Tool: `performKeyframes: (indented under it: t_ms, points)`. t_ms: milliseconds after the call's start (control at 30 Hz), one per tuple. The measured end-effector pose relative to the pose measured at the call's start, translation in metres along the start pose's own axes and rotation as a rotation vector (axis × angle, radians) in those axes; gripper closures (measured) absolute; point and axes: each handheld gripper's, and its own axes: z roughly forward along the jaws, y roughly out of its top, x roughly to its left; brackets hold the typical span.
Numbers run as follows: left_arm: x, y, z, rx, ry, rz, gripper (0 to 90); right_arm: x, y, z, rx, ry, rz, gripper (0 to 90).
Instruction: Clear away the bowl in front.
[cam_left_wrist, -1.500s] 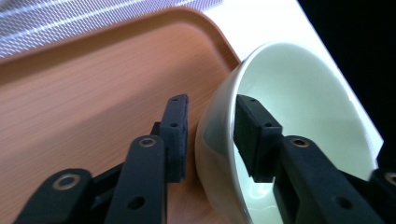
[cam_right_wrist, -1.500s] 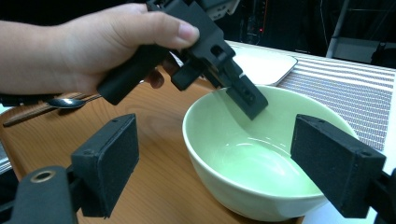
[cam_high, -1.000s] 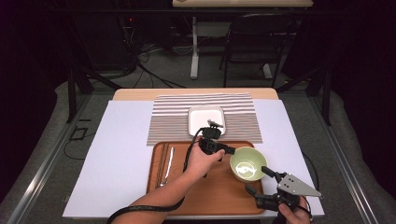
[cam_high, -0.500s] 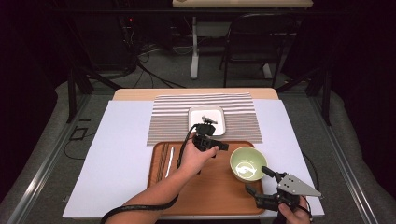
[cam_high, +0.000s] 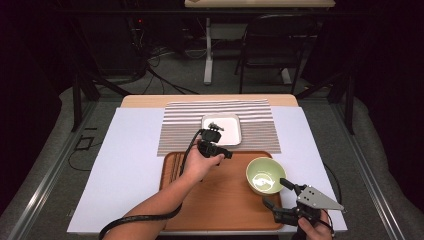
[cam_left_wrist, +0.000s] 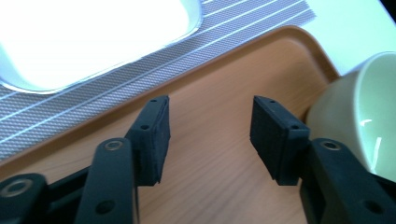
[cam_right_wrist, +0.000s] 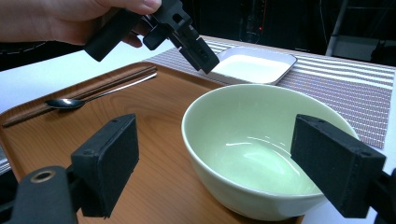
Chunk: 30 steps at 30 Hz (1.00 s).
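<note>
Hovering over the far edge of the tray (cam_high: 220, 200), the left gripper (cam_high: 216, 150) has its jaws spread with nothing between them; they have just been opening, and only bare wood shows between the pads (cam_left_wrist: 154, 135) in the left gripper view. It seems to have let go of the dish (cam_high: 221, 128), which sits flat on the striped mat (cam_high: 260, 127) just past the tray's far edge, squared to the mat as a place setting would be. The dish now lies ahead of this gripper and apart from it.

Near the tray's near right corner the right gripper (cam_high: 276, 195) waits, jaws wide and empty, aimed at the bowl (cam_high: 265, 175). The bowl stands upright by the tray's right edge, just in front of those jaws but not touched. It looks like the next piece to move to the mat. A spoon (cam_right_wrist: 93, 95) and chopsticks (cam_right_wrist: 84, 91) lie along the tray's left edge.
</note>
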Motion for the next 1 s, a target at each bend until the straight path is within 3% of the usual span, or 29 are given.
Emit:
performKeyframes:
  t_ms: [133, 400, 500, 567, 667, 900, 1000]
  points:
    - [0.008, 0.0, -0.001, 0.003, 0.058, 0.02, 40.5, 0.0, 0.0, 0.0, 0.0, 0.0, -0.002, 14.6]
    - [0.022, -0.001, -0.006, -0.055, 0.139, 0.068, 38.5, 0.0, 0.0, 0.0, 0.001, -0.001, -0.002, 14.6]
    - [0.029, -0.001, -0.009, -0.049, 0.149, 0.05, 41.9, 0.0, 0.0, 0.0, 0.001, -0.001, -0.001, 14.7]
    - [0.033, -0.001, -0.011, -0.069, 0.152, 0.074, 48.3, 0.0, 0.0, 0.0, 0.0, -0.001, -0.001, 14.6]
    - [0.039, -0.002, -0.015, -0.11, 0.149, 0.058, 54.6, 0.0, 0.0, 0.0, 0.0, -0.002, -0.001, 14.7]
    - [0.051, 0.001, -0.02, -0.145, 0.141, 0.059, 54.5, 0.0, 0.0, 0.0, -0.001, -0.002, -0.002, 14.7]
    - [0.055, 0.002, -0.021, -0.141, 0.163, 0.06, 50.0, 0.0, 0.0, 0.0, 0.0, -0.002, -0.001, 14.7]
